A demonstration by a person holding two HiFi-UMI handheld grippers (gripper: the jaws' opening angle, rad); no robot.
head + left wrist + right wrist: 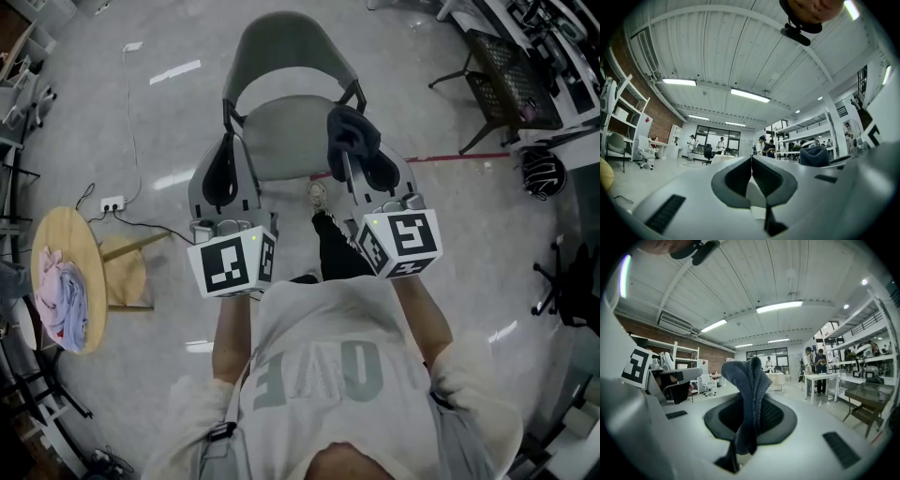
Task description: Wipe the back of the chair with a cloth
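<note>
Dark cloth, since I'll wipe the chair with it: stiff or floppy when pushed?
Probably floppy: the cloth folds and bunches where the right gripper clamps it. Likely light: its free end stands above the jaws.

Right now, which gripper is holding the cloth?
The right gripper, shut on the dark blue cloth. The left gripper is shut too, but on nothing.

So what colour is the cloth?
Dark blue-grey. The cloth shows best in the right gripper view.
</note>
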